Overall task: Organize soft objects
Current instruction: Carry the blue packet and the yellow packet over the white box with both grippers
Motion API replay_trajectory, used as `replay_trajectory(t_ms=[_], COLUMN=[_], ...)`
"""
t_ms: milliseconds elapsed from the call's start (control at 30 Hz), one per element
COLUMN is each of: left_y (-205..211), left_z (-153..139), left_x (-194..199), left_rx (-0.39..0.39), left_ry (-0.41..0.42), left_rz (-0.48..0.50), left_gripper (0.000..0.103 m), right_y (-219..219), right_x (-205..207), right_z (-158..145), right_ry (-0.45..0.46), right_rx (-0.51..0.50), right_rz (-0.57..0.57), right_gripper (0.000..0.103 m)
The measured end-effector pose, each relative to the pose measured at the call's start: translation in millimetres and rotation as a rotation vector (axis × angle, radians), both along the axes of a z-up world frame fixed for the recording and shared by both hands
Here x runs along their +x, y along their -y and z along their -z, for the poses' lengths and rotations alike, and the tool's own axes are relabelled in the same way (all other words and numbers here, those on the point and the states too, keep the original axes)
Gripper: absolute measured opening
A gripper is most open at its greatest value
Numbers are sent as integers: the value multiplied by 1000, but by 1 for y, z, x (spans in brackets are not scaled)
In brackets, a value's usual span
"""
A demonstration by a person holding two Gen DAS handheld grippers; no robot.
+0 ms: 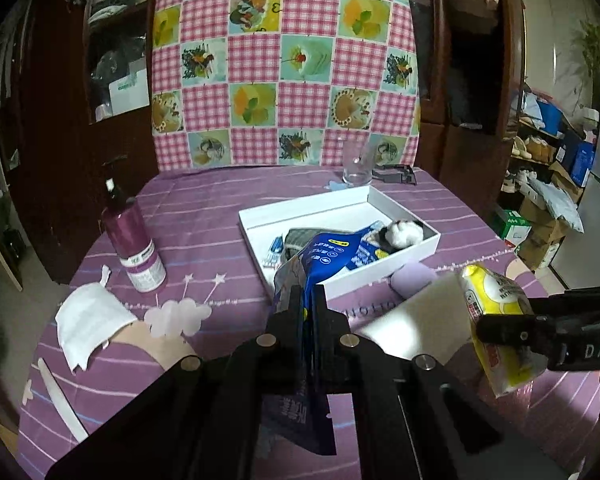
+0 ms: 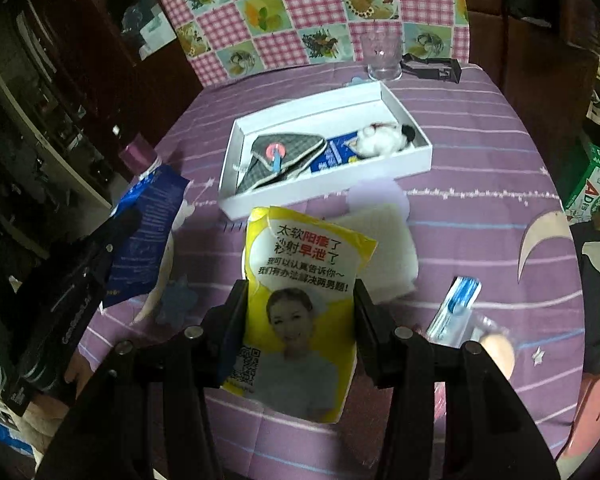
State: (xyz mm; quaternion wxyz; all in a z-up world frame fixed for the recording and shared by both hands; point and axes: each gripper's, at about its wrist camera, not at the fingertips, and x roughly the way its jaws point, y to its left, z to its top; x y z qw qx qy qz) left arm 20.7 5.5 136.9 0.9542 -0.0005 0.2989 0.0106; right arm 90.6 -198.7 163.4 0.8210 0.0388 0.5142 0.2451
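Soft packets are being held above the purple-striped tablecloth (image 1: pixel 204 216), one in each gripper. At far left a white folded cloth (image 1: pixel 90 326) is lying beside a purple pump bottle (image 1: pixel 134 240). The left gripper (image 1: pixel 309 300) is pinching a blue pouch (image 1: pixel 324 256) with its jaws fully closed on the thin edge. Behind it, a white box (image 2: pixel 384 94) is holding a grey checked pouch (image 2: pixel 284 156) and a white fluffy toy (image 2: pixel 382 140). The right gripper (image 2: pixel 300 312) is clamping a yellow tissue pack (image 2: pixel 300 264) at mid-width.
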Motion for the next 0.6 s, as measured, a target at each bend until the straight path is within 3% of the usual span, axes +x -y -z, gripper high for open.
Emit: replay_trajectory(t_ms=[400, 600], left_y=[-2, -4], left_z=[-29, -42], left_x=[57, 79], left_rx=[-21, 31], left_ry=[40, 103], left_rz=[-37, -109], left_gripper=[1, 1], right_y=[-1, -9], right_x=[80, 113], right_z=[-26, -31], right_ry=[-4, 15], right_rx=[75, 110], right_rz=[69, 89], right_gripper=[51, 51])
